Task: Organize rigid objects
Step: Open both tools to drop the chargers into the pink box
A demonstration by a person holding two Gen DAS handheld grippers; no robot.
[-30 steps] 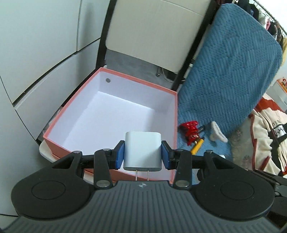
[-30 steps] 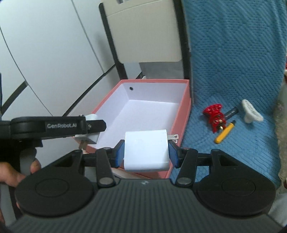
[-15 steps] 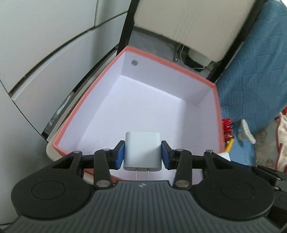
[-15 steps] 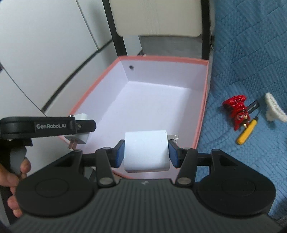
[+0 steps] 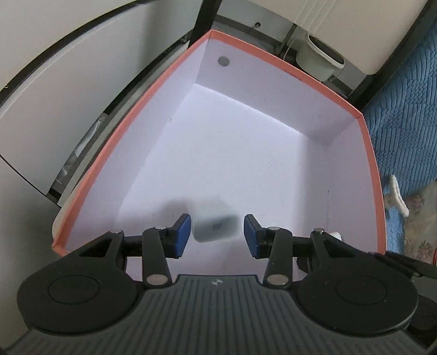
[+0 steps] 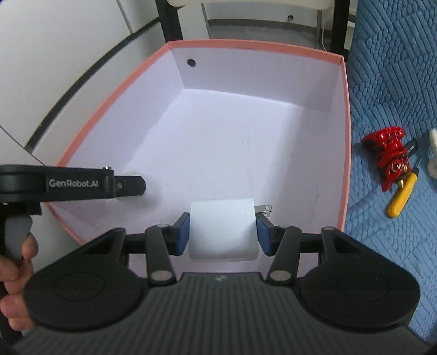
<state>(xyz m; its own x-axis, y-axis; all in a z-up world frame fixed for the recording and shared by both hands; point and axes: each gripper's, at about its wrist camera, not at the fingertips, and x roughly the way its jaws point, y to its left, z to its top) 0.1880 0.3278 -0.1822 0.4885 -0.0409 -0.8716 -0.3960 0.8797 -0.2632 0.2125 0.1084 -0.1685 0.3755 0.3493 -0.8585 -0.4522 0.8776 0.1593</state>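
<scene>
A pink box (image 5: pixel 369 153) with a white inside fills both views (image 6: pixel 346 114). My left gripper (image 5: pixel 215 232) is open above its near left part. A white charger (image 5: pixel 213 222), blurred, is loose between the fingers and falling into the box. My right gripper (image 6: pixel 222 232) is shut on a second white charger (image 6: pixel 222 229) with its prongs to the right, held over the box's near edge. The left gripper also shows in the right wrist view (image 6: pixel 128 185), at the box's left wall.
On the blue quilt (image 6: pixel 396 82) right of the box lie a red toy (image 6: pixel 387 155), a yellow-handled tool (image 6: pixel 401 199) and a white clip (image 5: pixel 396 195). White cabinet doors stand to the left. A black chair frame (image 6: pixel 169 21) stands behind the box.
Both grippers moved forward over the box. My left gripper opened and let go of its charger, which now drops. The right gripper still holds its charger.
</scene>
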